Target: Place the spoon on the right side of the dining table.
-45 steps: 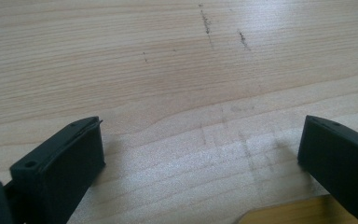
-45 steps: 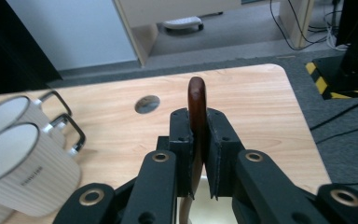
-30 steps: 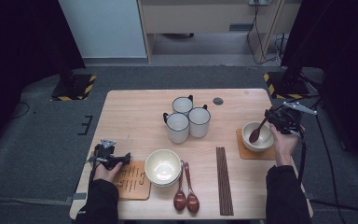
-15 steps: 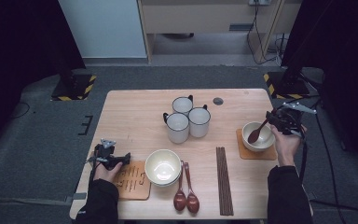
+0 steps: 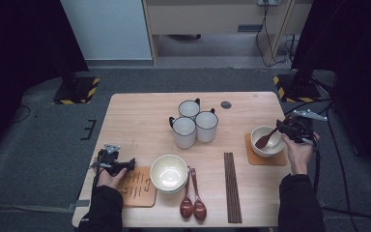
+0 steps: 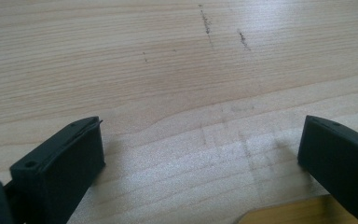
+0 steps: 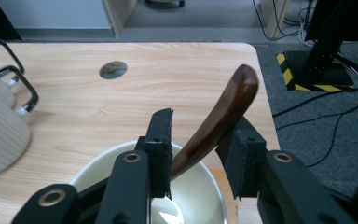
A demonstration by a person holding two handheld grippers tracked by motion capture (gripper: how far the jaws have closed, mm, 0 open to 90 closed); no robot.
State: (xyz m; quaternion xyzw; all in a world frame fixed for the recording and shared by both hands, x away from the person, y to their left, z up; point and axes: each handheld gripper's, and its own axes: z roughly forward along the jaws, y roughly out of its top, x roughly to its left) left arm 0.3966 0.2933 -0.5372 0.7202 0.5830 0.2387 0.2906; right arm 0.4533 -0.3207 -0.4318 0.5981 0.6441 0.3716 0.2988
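Note:
A dark wooden spoon leans in a white bowl on a coaster at the table's right edge. My right gripper is shut on the spoon's handle. In the right gripper view the handle slants up between the two jaws of that gripper, above the bowl's rim. My left gripper rests low at the front left, beside a wooden coaster. It is open wide over bare table, and the coaster's corner shows at the bottom.
Three white mugs stand mid-table, with their handles at the left of the right gripper view. Stacked bowls, two wooden spoons and dark chopsticks lie along the front. A round hole marks the tabletop at the back.

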